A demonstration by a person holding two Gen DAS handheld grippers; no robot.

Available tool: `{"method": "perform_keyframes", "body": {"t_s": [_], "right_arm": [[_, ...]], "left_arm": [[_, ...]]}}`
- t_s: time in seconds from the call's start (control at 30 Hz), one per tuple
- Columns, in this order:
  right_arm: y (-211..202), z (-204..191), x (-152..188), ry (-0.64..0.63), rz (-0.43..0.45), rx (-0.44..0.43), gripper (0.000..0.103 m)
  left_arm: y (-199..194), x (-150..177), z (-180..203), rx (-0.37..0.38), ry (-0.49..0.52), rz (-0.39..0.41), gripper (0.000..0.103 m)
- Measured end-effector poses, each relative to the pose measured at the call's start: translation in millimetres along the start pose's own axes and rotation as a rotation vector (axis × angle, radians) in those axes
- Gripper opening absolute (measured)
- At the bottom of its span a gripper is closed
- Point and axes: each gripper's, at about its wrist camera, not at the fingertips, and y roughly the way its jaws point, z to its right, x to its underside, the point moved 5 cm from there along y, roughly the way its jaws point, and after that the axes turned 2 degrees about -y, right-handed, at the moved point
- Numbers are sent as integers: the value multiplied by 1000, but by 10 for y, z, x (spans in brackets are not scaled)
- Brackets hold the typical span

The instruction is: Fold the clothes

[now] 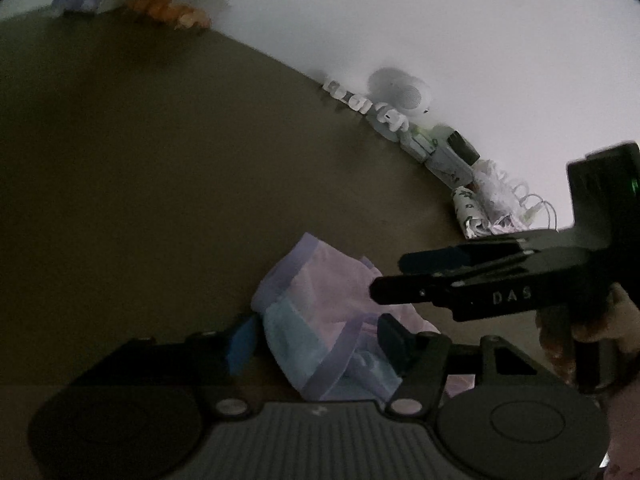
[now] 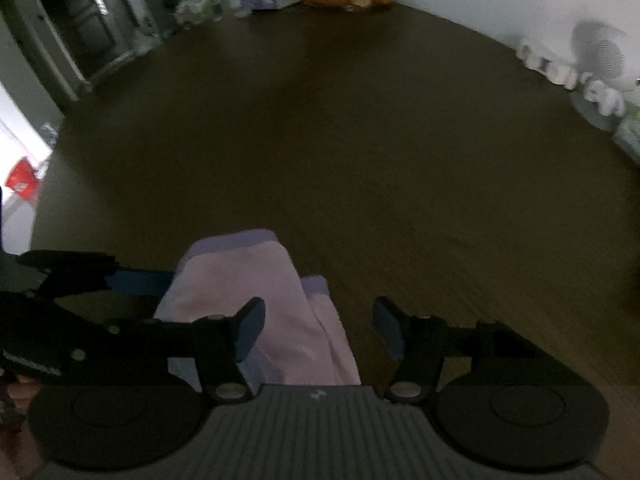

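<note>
Black right tongs (image 1: 384,276) (marked "DAS") & left tongs (image 1: 316,340) spread round lilac garment (image 1: 320,280), not pinching.

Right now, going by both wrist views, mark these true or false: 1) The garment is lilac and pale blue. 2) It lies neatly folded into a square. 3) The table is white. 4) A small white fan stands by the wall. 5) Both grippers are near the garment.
1) True: the garment is lilac with pale blue panels.
2) False: it lies crumpled.
3) False: the table is dark brown.
4) True: the fan stands by the wall.
5) True: the left gripper and right gripper both straddle its cloth.
</note>
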Motion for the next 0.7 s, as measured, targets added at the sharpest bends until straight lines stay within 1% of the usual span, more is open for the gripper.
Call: {"method": "perform_keyframes", "body": {"t_s": [0.07,0.1,0.13,0.17,0.2,0.23,0.3,0.37,0.43,0.47,0.5,0.53,0.57,0.6,0.7], "right_arm": [[44,-3,4,-14,-4,-35,57],[82,-18,17,-27,-18,-46,47],[101,-36,26,-42,-20,-49,39],[118,-51,33,-55,-22,-52,34],[116,-49,29,-54,-20,-59,31],[109,-16,24,-34,-13,-70,31],[92,75,19,13,4,-86,31],[89,164,22,56,14,-103,31],[82,162,41,58,19,-119,30],[80,158,50,57,21,-126,25],[87,144,49,49,16,-124,21],[94,138,43,46,13,-120,16],[100,133,34,42,10,-116,13],[98,137,14,33,12,-112,9],[49,119,-4,5,25,-93,5]], "left_arm": [[22,-3,20,-24,17,10,55],[34,-7,26,-37,25,16,49],[44,-11,22,-41,20,19,44],[54,-15,16,-43,12,21,42],[61,-23,6,-46,2,20,36],[65,-31,-7,-46,-9,20,32],[74,-49,-30,-42,-32,22,31],[92,-57,-26,-46,-30,27,30],[110,-60,-4,-60,-13,30,30],[119,-61,8,-68,-4,31,29],[129,-62,19,-75,5,32,27],[138,-63,31,-82,14,32,17],[147,-62,35,-86,21,34,11],[156,-59,38,-89,26,36,8],[171,-50,45,-94,47,45,4]]}}
